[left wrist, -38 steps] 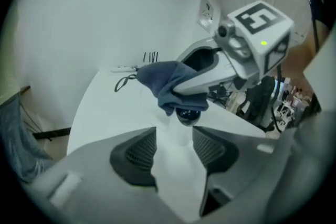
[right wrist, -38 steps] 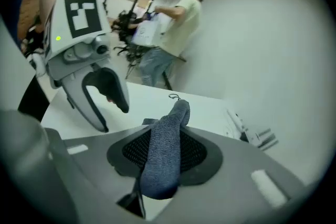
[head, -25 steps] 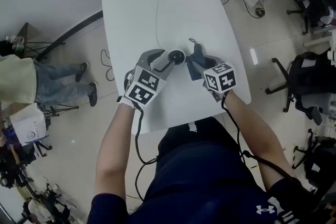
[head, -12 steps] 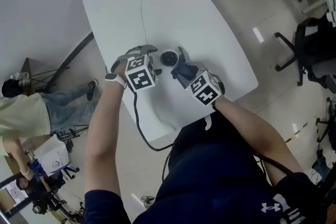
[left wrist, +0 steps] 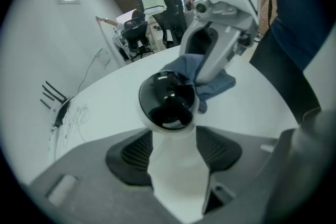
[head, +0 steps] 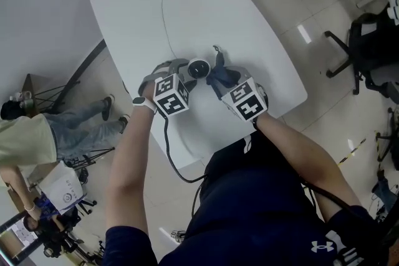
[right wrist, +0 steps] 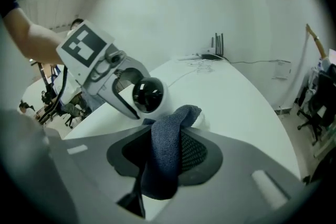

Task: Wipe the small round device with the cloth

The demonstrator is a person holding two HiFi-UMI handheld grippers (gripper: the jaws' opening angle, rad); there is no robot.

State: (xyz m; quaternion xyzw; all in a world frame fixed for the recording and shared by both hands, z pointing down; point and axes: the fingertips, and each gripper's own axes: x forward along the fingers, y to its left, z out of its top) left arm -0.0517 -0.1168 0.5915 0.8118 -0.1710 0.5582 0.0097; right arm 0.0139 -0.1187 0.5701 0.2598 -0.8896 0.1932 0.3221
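Note:
The small round device (head: 198, 68), a white body with a glossy black dome, stands on the white table (head: 206, 9). My left gripper (head: 189, 73) is at its left. In the left gripper view the device's white body (left wrist: 173, 165) sits between the jaws, which are closing around it, with a dark gap still on the right side. The right gripper (head: 221, 83) is shut on a dark blue cloth (right wrist: 165, 149). The cloth (head: 218, 75) lies against the device's right side. The right gripper view shows the black dome (right wrist: 148, 94) just beyond the cloth.
A thin white cable (head: 165, 15) runs from the device to a tangle of cables at the table's far end. Office chairs (head: 368, 40) stand on the floor at the right. A person (head: 37, 134) stands at the left beside tripods.
The head view has swung, so the table now lies tilted in the picture. Both grippers stay on either side of the device, and the cloth stays in the right gripper.

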